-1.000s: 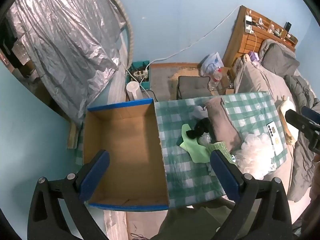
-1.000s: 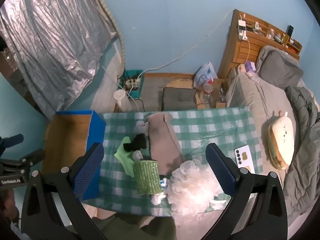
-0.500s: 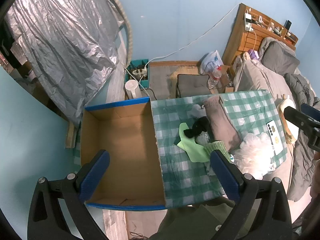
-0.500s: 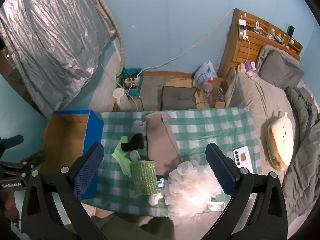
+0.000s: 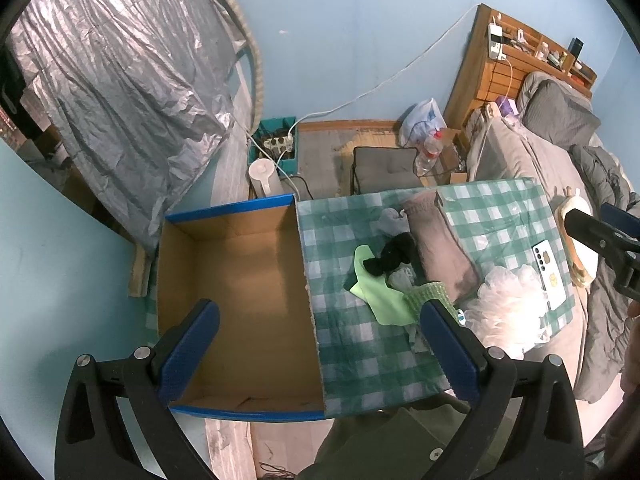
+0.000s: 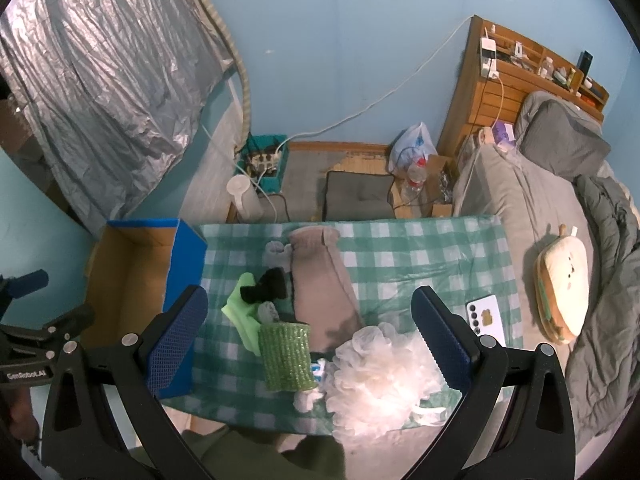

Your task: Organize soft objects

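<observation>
Soft items lie on a green checked cloth [image 6: 420, 252]: a white mesh pouf [image 6: 380, 376], a green sponge roll [image 6: 286, 356], a tan knit piece [image 6: 320, 280], a black sock [image 6: 266, 286], a lime cloth [image 6: 240, 312] and a grey sock [image 6: 276, 252]. An empty blue-edged cardboard box [image 5: 236, 300] stands at the cloth's left. My left gripper [image 5: 318, 352] is open, high above the box's right wall. My right gripper [image 6: 308, 340] is open, high above the sponge and pouf. Both hold nothing.
A phone [image 6: 486, 314] lies on the cloth's right part. A plush toy [image 6: 562, 284] rests on the grey bed beside it. Behind the table are a dark cushion [image 6: 356, 196], a white cylinder [image 6: 244, 196], a power strip box [image 6: 264, 160] and silver foil sheeting [image 6: 100, 80].
Both grippers have risen a little and the scene looks slightly smaller. Nothing on the cloth has moved. Both stay open.
</observation>
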A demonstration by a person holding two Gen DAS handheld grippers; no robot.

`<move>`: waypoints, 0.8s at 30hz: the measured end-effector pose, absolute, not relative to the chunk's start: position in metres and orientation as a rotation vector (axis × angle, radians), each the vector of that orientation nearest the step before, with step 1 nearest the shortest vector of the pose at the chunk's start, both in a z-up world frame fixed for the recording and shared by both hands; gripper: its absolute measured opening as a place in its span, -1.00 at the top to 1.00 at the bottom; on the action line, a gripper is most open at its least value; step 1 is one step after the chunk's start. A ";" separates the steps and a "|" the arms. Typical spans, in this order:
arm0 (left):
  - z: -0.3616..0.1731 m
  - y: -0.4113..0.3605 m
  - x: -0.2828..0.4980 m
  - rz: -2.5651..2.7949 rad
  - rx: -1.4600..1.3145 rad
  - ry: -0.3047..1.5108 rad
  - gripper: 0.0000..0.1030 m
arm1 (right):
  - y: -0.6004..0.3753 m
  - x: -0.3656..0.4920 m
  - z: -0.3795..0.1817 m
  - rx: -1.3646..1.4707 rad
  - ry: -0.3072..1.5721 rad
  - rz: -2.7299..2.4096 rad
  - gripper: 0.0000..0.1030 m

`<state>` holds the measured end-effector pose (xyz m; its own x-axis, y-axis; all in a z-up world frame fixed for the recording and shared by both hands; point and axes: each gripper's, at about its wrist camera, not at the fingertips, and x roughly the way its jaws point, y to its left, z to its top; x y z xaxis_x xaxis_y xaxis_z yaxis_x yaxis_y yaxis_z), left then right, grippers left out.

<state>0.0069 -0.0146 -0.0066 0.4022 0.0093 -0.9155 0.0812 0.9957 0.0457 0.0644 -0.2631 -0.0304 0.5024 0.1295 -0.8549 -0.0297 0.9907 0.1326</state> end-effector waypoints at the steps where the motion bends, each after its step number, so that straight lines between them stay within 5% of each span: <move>1: -0.007 -0.015 0.007 -0.046 0.088 1.157 -0.97 | -0.263 0.065 -0.031 0.106 1.041 0.096 -0.95; 24: -0.007 -0.017 0.007 -0.046 0.087 1.154 -0.97 | -0.264 0.067 -0.031 0.106 1.045 0.099 -0.95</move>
